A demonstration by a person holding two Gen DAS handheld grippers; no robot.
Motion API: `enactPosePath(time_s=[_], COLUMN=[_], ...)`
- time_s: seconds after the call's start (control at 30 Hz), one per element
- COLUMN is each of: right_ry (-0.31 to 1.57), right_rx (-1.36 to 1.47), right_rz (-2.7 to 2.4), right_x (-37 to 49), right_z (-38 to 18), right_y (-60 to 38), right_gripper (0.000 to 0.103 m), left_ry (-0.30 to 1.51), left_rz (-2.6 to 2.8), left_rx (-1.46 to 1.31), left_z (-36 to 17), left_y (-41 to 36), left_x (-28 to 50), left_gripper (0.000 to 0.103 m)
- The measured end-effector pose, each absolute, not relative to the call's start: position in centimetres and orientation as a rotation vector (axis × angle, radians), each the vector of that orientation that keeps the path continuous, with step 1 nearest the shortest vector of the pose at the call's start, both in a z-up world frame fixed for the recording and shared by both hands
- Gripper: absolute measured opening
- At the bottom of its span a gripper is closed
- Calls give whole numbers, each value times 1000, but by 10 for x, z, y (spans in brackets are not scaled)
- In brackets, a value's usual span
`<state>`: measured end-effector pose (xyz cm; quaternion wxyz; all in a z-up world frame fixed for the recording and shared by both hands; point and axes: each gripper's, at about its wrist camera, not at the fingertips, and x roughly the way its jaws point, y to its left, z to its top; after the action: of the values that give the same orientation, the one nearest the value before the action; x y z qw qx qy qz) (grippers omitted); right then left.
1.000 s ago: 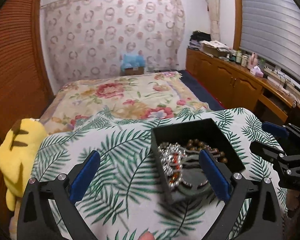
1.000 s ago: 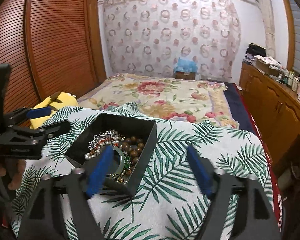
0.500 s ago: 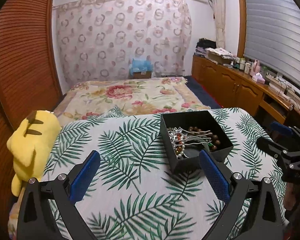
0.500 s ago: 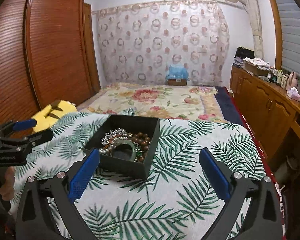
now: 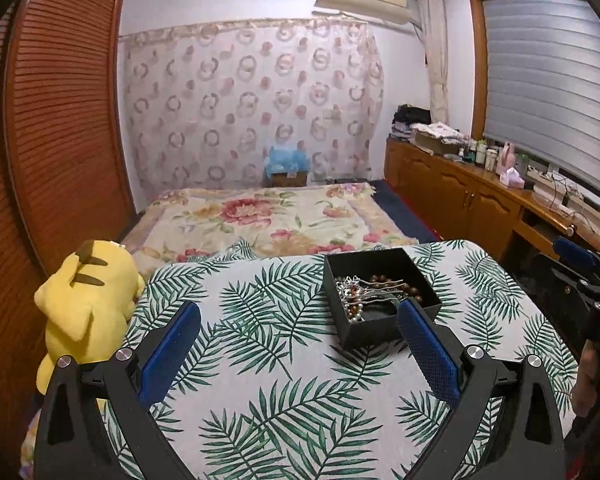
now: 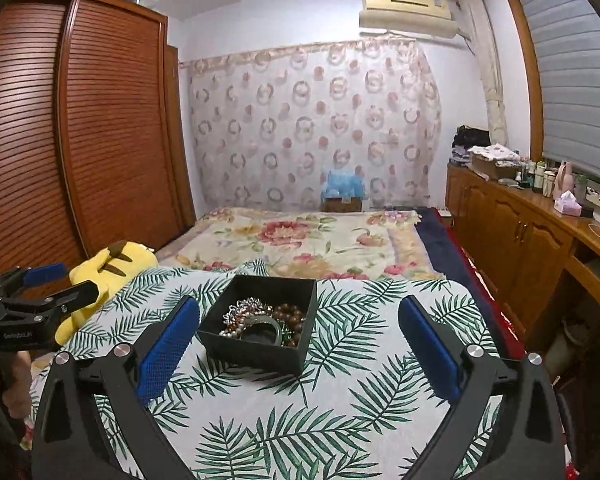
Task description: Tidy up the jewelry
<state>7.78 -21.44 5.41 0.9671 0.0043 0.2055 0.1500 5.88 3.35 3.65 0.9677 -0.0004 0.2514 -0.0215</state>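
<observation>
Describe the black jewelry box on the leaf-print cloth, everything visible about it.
The black jewelry box is a small, square, open-topped tray with matte walls that look like card, and no lid in view. It sits flat on the palm-leaf tablecloth, slightly turned relative to both views. Inside lies a tangled heap: a brown bead bracelet, silvery pearl-like strands, a greenish bangle and metal hairpins. Nothing touches it but the cloth; both grippers are clear of it.
</observation>
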Motion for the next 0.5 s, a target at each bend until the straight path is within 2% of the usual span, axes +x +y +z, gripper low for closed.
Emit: enactPosePath(time_s=[0.5], right_ry=[410], right_rx=[15], right_rz=[305], right_x=[75], right_z=[55], right_y=[-217], right_gripper=[100], left_ry=[502], left_rz=[-47], left_rx=[-5], left_z=[36], left_y=[34], left_x=[54], left_gripper=[95])
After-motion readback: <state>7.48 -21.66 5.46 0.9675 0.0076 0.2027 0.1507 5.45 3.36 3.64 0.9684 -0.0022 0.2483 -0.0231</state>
